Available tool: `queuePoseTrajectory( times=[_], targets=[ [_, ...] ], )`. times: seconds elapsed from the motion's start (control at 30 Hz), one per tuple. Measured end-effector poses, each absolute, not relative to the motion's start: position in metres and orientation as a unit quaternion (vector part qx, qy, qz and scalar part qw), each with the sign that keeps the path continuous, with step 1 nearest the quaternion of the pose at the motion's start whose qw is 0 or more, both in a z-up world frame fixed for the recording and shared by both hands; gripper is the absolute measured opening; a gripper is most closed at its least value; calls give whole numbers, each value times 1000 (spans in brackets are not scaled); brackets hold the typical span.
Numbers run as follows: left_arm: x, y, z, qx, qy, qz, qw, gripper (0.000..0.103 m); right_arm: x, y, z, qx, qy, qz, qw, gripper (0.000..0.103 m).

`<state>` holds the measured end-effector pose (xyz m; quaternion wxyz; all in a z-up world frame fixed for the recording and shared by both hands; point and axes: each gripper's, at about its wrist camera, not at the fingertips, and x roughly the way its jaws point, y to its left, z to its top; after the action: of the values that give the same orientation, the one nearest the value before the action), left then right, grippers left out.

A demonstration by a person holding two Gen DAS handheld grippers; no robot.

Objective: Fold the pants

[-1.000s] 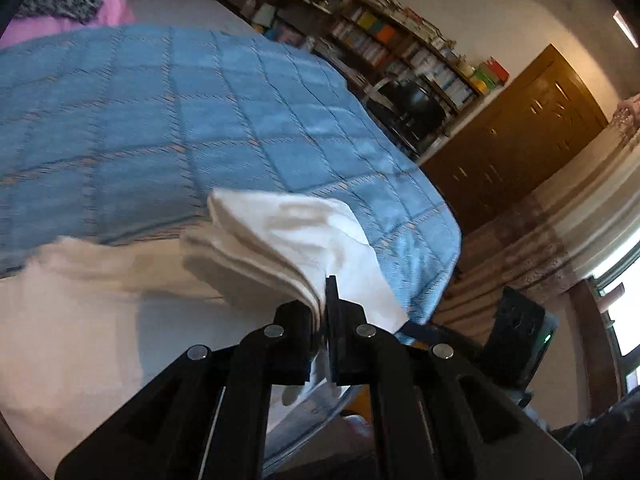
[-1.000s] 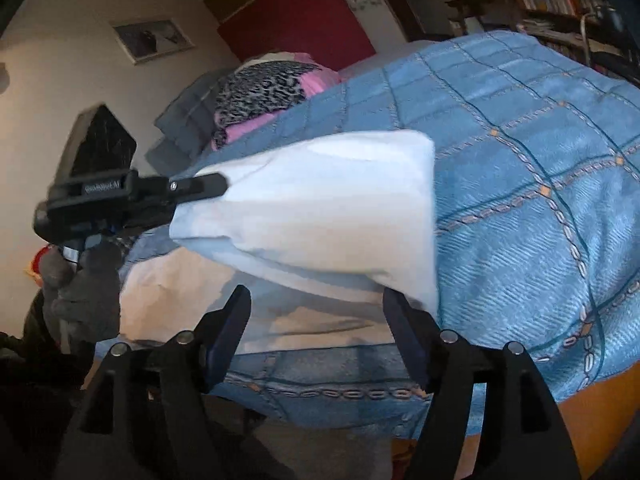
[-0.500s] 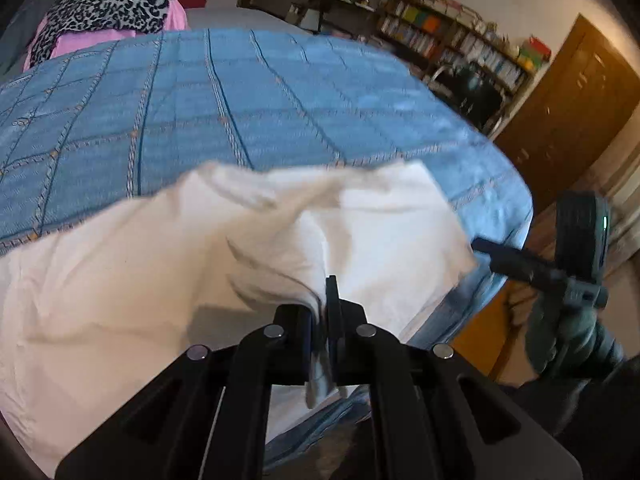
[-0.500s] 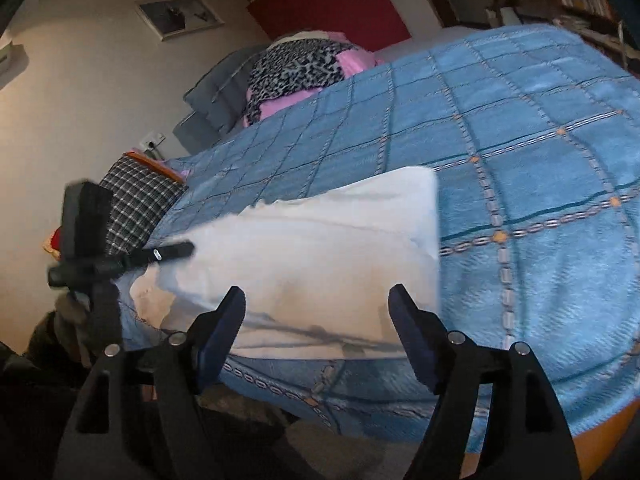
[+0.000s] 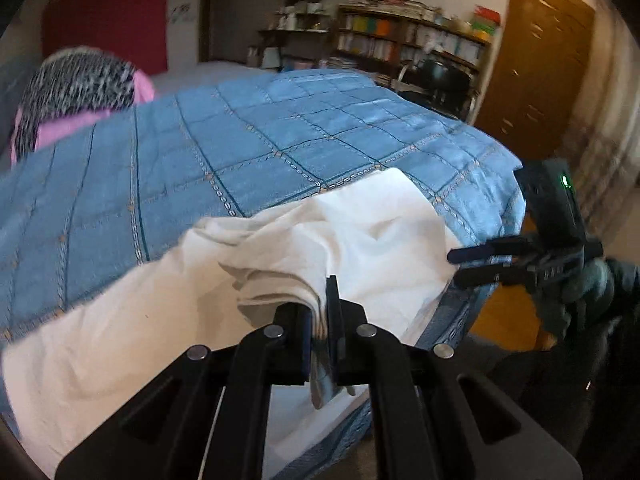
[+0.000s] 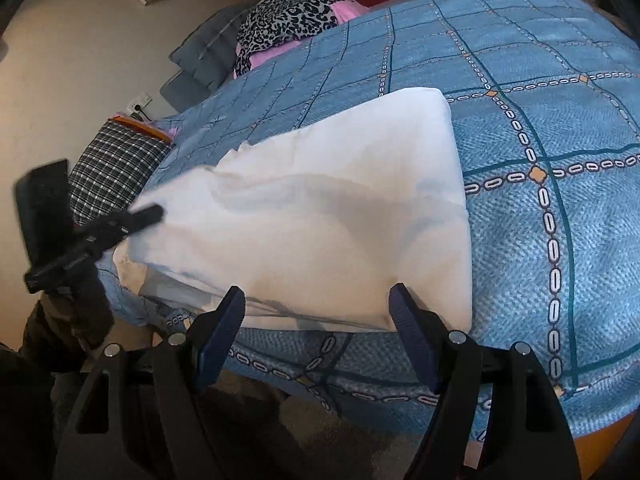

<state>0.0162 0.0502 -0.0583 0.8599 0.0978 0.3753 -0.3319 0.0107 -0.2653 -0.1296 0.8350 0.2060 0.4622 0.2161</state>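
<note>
White pants lie folded across the near part of a blue quilted bedspread. In the left wrist view my left gripper is shut on a bunched edge of the pants, and layers of cloth hang out below its fingers. The same gripper shows at the pants' left end in the right wrist view. My right gripper is open, its fingers just short of the pants' near edge, with nothing pressed between them. It appears again at the right in the left wrist view, beside the pants' right end.
A leopard-print and pink pile lies at the head of the bed. A checked cushion sits at the bed's left edge. Bookshelves, a dark chair and a wooden door stand beyond the bed. Floor lies below its near edge.
The left gripper has lowered the raised fold of the pants onto the bed and rolled level. The right gripper has come down closer to the pants' near edge.
</note>
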Motion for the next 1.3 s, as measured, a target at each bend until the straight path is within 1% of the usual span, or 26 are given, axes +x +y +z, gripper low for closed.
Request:
queuePoseTrajectory(
  times=[0.03,0.07,0.2,0.27,0.43,0.57,0.67,0.7,0.73,0.77,0.8,0.83,0.93,1.07,1.23,1.3],
  targets=[
    [19,53,-66,102,388,-327,856,7,11,-265,-129,206,463,217,835,74],
    [23,56,-75,96,406,-324,849,9,11,-265,-128,206,461,220,834,74],
    [35,74,-106,50,466,-305,829,17,12,-271,-117,218,446,213,842,74],
    [38,83,-109,28,477,-288,830,29,10,-280,-112,224,435,196,850,74],
    [46,99,-95,-8,467,-263,844,30,14,-299,-117,221,435,138,862,74],
    [56,81,-77,-16,443,-272,854,30,21,-305,-138,234,459,119,848,74],
    [70,44,-69,-2,438,-294,849,31,21,-302,-147,237,464,118,845,67],
    [74,32,-67,0,438,-304,846,31,20,-302,-147,238,464,119,845,61],
    [80,15,-65,4,437,-314,843,39,20,-302,-149,240,464,121,844,53],
    [85,0,-62,5,435,-329,838,49,19,-303,-149,243,463,122,843,52],
    [87,-11,-60,5,432,-343,834,55,18,-304,-150,247,462,124,843,48],
    [92,-26,-58,8,429,-359,829,64,17,-304,-150,250,462,127,841,46],
    [103,-72,-53,36,418,-399,815,74,9,-307,-152,252,457,132,843,45],
    [123,-113,-61,59,435,-428,790,75,2,-311,-150,256,451,141,843,45],
    [140,-140,-78,80,464,-437,766,74,-6,-321,-153,263,447,149,842,45],
    [145,-148,-86,90,479,-446,751,63,-8,-322,-153,261,446,152,842,45]
  ],
)
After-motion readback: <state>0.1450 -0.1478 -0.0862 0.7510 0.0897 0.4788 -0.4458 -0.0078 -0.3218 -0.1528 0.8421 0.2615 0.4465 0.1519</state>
